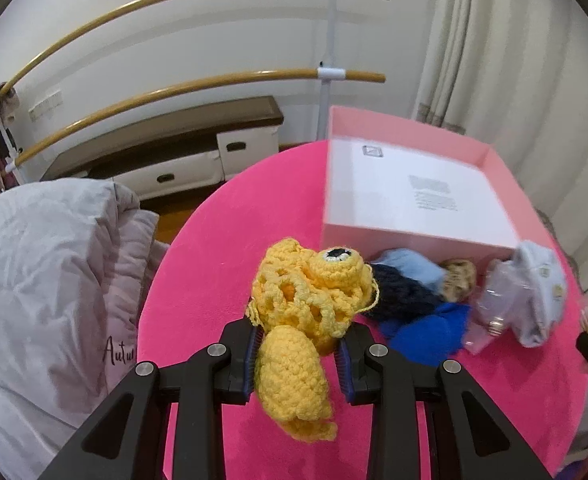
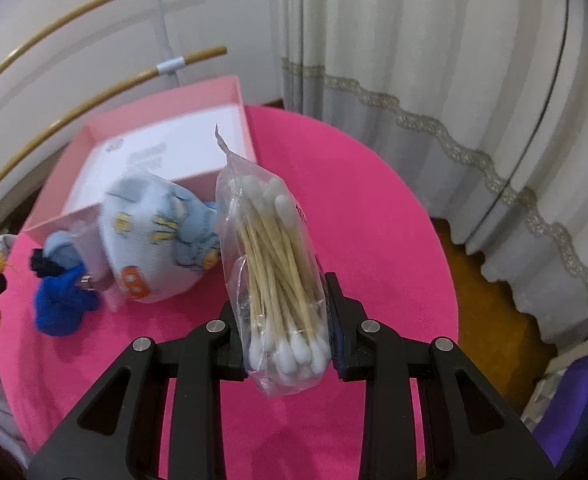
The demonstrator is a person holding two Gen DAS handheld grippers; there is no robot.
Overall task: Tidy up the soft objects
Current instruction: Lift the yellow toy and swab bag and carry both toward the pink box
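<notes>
We hold both grippers angled downward over the round pink table [image 2: 373, 200]. Our left gripper [image 1: 299, 350] points toward the pink box [image 1: 413, 240], and its jaws are pressed in on a yellow crochet toy [image 1: 305, 312]; the toy's lower lobe hangs between the blue pads while its netted upper part and black-and-white eye stand above the fingertips, clear of the tabletop. Our right gripper [image 2: 284, 320] pinches a clear bag of cotton swabs [image 2: 274, 264] near its lower end, the bag standing upright and lifted off the table, its torn top edge reaching up in front of the box.

The box lies open, white inside and holding nothing, toward the far side of the table. Against its near wall sit the remaining soft things: a pale patterned sock bundle [image 2: 154, 240], a blue knitted piece [image 2: 62, 300] and a dark navy knitted piece [image 1: 397, 292], all crowded together. A grey quilt [image 1: 46, 280] lies off the table's left edge, and curtains [image 2: 413, 60] hang beyond its right edge. The near half of the pink tabletop is bare under both grippers.
</notes>
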